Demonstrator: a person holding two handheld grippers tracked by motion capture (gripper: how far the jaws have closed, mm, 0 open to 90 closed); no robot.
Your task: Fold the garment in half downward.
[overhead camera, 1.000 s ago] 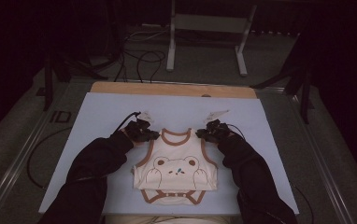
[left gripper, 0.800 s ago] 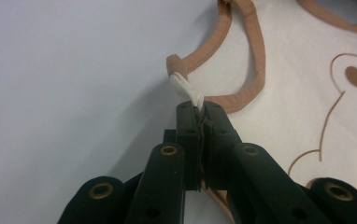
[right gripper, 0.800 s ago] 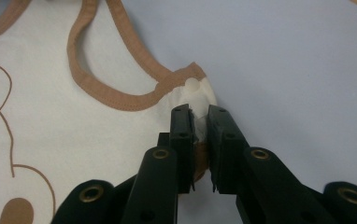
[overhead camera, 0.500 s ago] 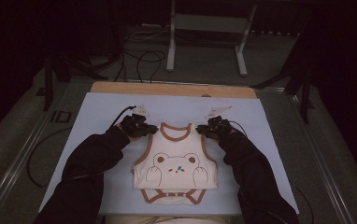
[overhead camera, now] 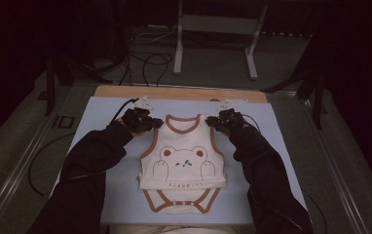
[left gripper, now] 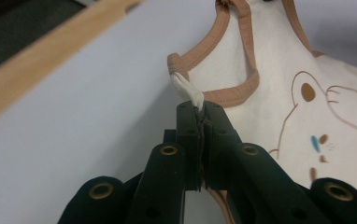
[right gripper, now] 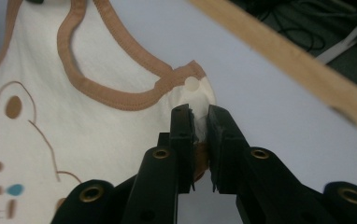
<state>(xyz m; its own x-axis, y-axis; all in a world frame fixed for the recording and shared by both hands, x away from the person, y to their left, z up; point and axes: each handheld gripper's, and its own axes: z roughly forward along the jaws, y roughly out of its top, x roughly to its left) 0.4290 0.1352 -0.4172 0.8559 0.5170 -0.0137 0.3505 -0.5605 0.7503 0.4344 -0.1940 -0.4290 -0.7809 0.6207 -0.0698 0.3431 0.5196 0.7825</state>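
A cream baby bodysuit (overhead camera: pixel 181 163) with brown trim and a bear drawing is laid face up on the light blue counter (overhead camera: pixel 101 117), near its middle. Its left shoulder strap is pinched between the fingers of the left gripper (left gripper: pixel 200 112), which are pressed tightly together on the cloth. Its right shoulder strap, beside a white snap (right gripper: pixel 191 85), is clamped by the fingers of the right gripper (right gripper: pixel 200 116). A wooden edge (overhead camera: pixel 179 93) is seen along the far side of the counter.
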